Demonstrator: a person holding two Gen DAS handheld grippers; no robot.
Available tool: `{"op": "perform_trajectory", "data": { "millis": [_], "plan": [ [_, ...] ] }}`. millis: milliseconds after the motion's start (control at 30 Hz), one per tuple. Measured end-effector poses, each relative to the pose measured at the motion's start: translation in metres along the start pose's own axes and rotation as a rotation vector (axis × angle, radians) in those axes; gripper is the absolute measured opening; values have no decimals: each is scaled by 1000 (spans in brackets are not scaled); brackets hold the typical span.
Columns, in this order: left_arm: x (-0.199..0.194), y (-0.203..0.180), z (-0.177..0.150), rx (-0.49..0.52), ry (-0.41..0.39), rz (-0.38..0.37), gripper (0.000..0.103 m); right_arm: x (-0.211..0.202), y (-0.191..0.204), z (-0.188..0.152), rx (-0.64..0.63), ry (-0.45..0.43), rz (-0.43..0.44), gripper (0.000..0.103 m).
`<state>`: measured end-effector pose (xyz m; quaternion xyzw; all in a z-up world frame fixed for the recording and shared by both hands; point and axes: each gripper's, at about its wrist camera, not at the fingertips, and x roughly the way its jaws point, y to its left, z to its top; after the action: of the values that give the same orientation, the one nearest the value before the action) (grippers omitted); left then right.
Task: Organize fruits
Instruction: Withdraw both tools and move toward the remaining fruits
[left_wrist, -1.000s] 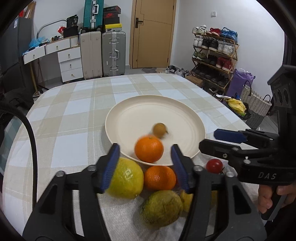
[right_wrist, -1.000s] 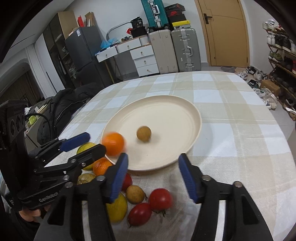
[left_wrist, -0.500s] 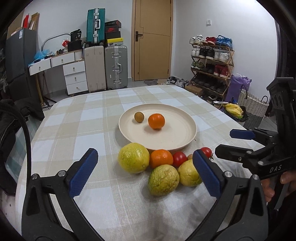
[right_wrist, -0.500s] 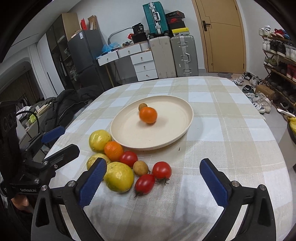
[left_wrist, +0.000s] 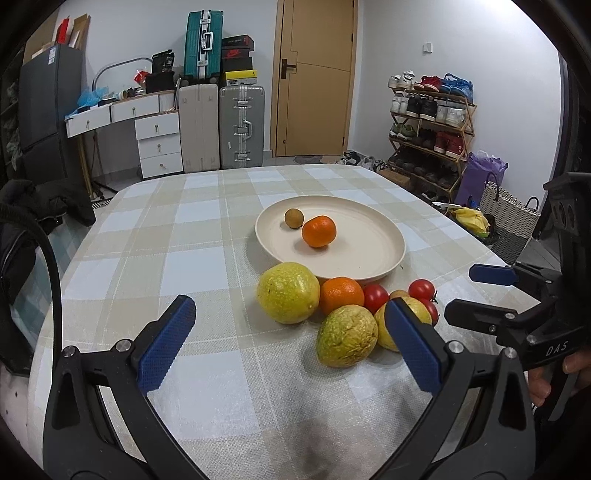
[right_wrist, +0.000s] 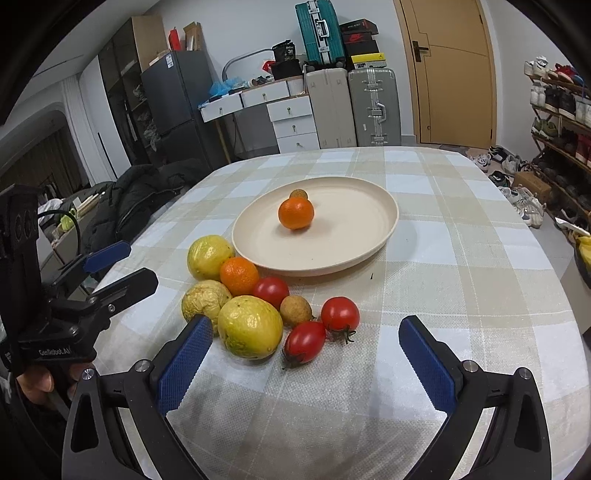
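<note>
- The left gripper (left_wrist: 286, 339) had drawn back from the plate since a second earlier and released the orange; its jaws stood wide apart, empty.
- The right gripper (right_wrist: 306, 354) was likewise spread and empty.
- Loose fruit lay clustered on the checked cloth of the counter (right_wrist: 461, 266): a wrinkled yellow-green fruit (left_wrist: 347, 340), glossy tomatoes (right_wrist: 340, 314), a second orange (right_wrist: 239, 276).
- The orange (left_wrist: 319, 231), round and dimpled, rested on the smooth cream plate (left_wrist: 369, 254), just beside a small brown fruit (left_wrist: 294, 218).
</note>
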<state>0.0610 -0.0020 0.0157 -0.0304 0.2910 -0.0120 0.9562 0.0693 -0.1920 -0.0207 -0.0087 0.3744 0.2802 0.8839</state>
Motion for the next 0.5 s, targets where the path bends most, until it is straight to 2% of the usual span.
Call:
{"op": "perform_trajectory", "data": {
  "millis": [167,500],
  "plan": [
    [8,4,-3,-25,13,-19,102,5,1,-2,4,17,0,103],
    [7,-6,-4,22,6,-13,102,6,4,-3,-17,28,-4,103]
  ]
}}
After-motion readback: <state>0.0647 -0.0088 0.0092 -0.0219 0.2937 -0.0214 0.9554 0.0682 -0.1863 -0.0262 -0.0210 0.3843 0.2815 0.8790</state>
